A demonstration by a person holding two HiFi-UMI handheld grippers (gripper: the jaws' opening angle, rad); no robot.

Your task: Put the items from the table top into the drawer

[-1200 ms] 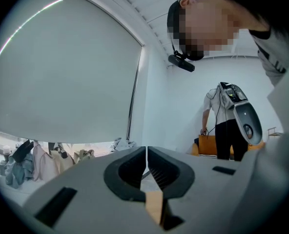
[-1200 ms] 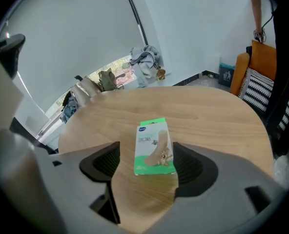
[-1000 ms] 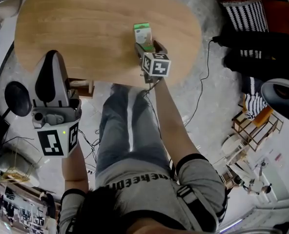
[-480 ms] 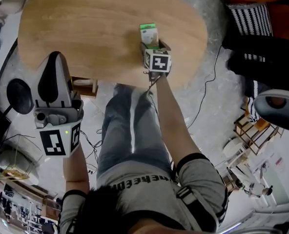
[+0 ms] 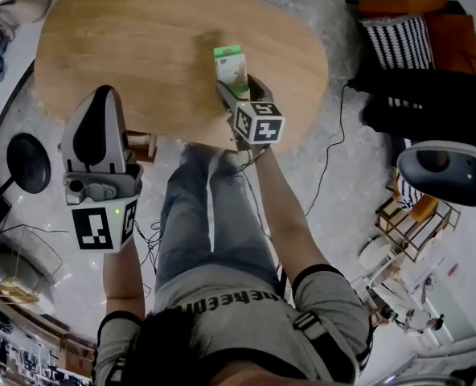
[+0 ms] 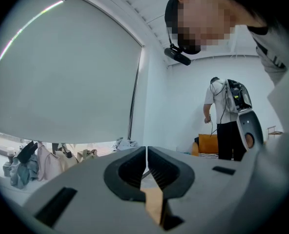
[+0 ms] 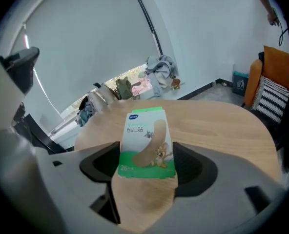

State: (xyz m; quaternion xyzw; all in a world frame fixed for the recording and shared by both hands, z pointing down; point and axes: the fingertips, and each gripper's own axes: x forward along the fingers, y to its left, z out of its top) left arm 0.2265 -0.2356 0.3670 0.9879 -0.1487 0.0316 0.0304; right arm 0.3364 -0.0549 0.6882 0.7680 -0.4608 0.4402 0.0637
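Note:
A green and white box of plasters (image 5: 228, 63) stands over the oval wooden table (image 5: 141, 39), near its front edge. My right gripper (image 5: 236, 83) is shut on the box, one jaw against each side. In the right gripper view the box (image 7: 147, 143) sits upright between the jaws of that gripper (image 7: 147, 165), with the tabletop (image 7: 217, 121) behind it. My left gripper (image 5: 100, 96) is held up at the table's near left edge with its jaws together and nothing in them. The left gripper view looks across the room past that gripper (image 6: 147, 152).
A small wooden part (image 5: 137, 143) shows under the table's near edge. A striped cushion on a chair (image 5: 399, 39) and a white rounded device (image 5: 443, 171) stand to the right. A cable (image 5: 330, 151) runs over the floor. A black round object (image 5: 27, 163) sits left. Another person (image 6: 222, 116) stands far off.
My right gripper has shifted slightly left and toward me with the box still in it. The left gripper has edged up toward the table's edge.

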